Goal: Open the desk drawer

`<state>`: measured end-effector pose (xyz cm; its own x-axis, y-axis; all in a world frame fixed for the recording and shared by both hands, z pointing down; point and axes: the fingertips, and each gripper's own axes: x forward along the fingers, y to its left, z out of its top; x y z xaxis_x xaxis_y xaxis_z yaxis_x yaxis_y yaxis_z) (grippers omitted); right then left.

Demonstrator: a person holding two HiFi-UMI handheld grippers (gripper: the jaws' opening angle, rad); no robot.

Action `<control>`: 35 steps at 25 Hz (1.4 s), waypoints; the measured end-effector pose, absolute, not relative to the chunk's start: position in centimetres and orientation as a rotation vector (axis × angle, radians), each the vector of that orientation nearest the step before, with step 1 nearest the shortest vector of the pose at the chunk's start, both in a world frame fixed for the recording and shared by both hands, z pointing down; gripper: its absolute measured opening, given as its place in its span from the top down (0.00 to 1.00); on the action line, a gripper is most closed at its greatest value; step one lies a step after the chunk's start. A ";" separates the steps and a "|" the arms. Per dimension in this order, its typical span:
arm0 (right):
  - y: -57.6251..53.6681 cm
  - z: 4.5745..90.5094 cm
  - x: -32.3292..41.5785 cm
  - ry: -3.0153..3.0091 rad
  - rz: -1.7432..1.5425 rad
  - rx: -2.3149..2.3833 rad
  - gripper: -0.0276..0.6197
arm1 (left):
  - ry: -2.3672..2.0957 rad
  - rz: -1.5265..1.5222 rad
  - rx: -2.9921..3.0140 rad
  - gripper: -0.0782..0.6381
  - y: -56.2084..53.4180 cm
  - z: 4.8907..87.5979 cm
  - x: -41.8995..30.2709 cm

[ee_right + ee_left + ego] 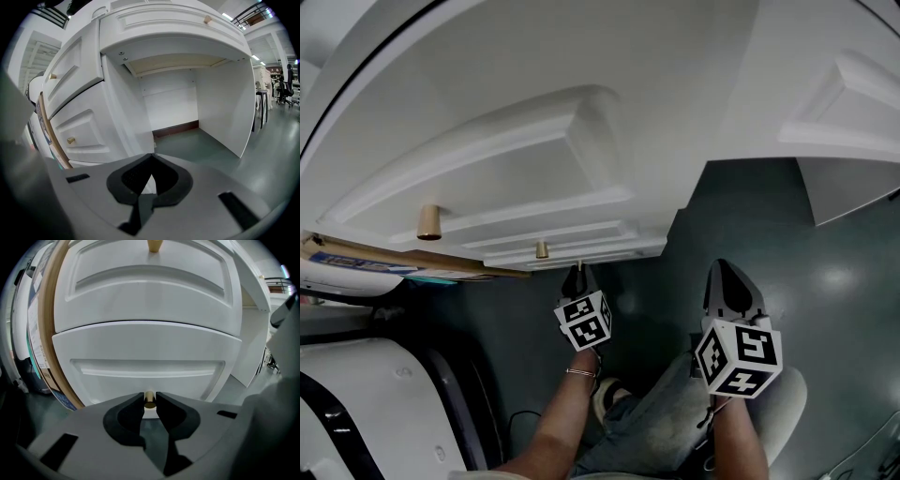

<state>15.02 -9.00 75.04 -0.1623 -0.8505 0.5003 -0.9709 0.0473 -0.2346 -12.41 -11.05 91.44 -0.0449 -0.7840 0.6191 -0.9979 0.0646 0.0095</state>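
A white desk point(581, 112) has a stack of drawers with brass knobs. My left gripper point(579, 270) is at the lowest drawer point(150, 376), and its two jaws are shut on that drawer's small brass knob point(149, 400), one pad on each side. The drawer front sits flush with the drawer above it, whose knob point(153, 244) shows at the top of the left gripper view. My right gripper point(727, 267) hangs over the floor to the right, in front of the desk's kneehole point(178, 108). Its jaws point(151, 158) are shut with nothing between them.
A flat brown board with printed sheets point(47, 333) leans against the desk's left side. A white rounded object point(375, 394) stands at the lower left. The person's legs and a shoe point(609, 394) are below the grippers, on a dark green floor point(825, 281).
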 end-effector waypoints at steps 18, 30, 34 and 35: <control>-8.1 73.7 16.2 -2.047 0.871 1.694 0.95 | -1.851 0.683 1.695 0.76 -7.5 91.7 -12.2; -7.4 71.8 17.6 -2.016 0.913 1.707 0.95 | -1.818 0.658 1.616 0.76 -7.7 91.8 -12.2; -5.8 71.3 17.4 -1.976 0.928 1.691 0.95 | -1.789 0.657 1.593 0.76 -7.0 91.9 -12.1; -5.5 71.1 17.4 -1.968 0.929 1.689 0.95 | -1.782 0.661 1.588 0.76 -6.9 91.9 -12.1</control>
